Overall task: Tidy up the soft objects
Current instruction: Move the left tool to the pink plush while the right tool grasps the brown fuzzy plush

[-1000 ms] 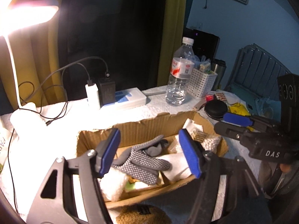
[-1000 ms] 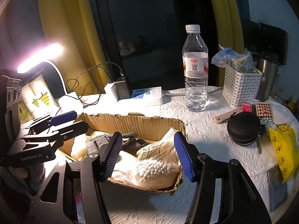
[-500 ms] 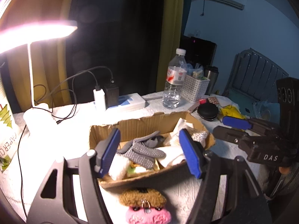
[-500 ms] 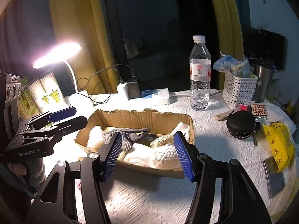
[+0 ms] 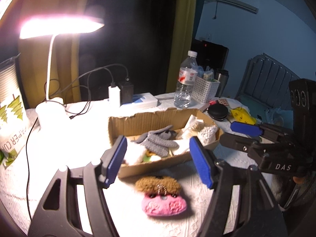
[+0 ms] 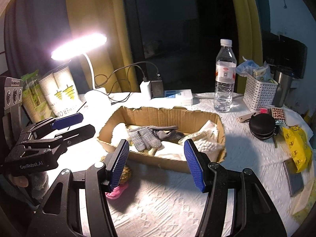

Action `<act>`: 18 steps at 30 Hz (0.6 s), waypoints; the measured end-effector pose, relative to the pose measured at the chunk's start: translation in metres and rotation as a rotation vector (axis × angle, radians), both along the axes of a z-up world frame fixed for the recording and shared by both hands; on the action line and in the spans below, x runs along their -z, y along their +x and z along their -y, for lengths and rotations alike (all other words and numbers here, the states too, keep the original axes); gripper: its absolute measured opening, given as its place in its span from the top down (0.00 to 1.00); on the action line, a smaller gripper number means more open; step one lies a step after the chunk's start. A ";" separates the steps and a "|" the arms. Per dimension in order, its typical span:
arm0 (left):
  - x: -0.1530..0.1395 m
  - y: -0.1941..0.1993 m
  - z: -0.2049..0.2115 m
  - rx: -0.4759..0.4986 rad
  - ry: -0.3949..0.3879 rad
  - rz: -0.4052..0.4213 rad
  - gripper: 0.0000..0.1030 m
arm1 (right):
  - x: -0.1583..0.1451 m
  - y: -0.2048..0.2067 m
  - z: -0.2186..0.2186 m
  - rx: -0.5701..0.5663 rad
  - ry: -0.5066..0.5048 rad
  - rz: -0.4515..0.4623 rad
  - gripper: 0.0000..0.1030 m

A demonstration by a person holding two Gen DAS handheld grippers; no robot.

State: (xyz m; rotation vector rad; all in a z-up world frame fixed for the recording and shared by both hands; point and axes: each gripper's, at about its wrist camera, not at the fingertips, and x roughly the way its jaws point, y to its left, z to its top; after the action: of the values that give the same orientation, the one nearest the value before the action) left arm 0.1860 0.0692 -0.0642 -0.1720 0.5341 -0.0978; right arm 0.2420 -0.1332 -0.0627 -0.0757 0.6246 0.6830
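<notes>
A cardboard box [image 5: 138, 121] [image 6: 169, 116] sits mid-table holding a grey dotted glove [image 5: 160, 142] [image 6: 146, 137], white fluffy items [image 5: 134, 154] and a bag of cotton swabs [image 6: 207, 144]. A brown and pink plush [image 5: 161, 195] lies on the cloth in front of the box, partly hidden behind a finger in the right wrist view [image 6: 120, 183]. My left gripper [image 5: 160, 162] is open and empty above the plush. My right gripper [image 6: 157, 164] is open and empty, in front of the box. Each gripper also shows in the other's view: right [image 5: 246, 136], left [image 6: 71, 124].
A lit desk lamp [image 5: 59, 25] stands at the back left with chargers and cables [image 5: 118, 92]. A water bottle [image 6: 225, 79], white basket [image 6: 258, 92], steel cup, black round case [image 6: 261, 125] and yellow bag [image 6: 296, 148] stand to the right. A paper cup pack [image 5: 11, 118] is at the left.
Both grippers have pulled back and up from the box. The box looks smaller and the plush in front of it has come into full view.
</notes>
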 end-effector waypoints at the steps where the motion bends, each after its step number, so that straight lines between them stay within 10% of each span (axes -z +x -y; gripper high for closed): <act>1: 0.002 -0.003 -0.003 -0.002 -0.004 -0.002 0.35 | 0.001 -0.002 -0.003 -0.002 -0.003 -0.002 0.41; 18: 0.049 -0.034 -0.043 -0.042 -0.041 -0.083 0.35 | 0.045 -0.015 -0.053 -0.041 -0.042 -0.098 0.41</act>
State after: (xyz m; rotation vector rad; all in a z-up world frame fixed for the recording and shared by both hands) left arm 0.1522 0.1126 -0.1129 -0.2275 0.6117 -0.0612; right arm 0.2268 -0.0807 -0.1078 -0.0950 0.7337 0.7165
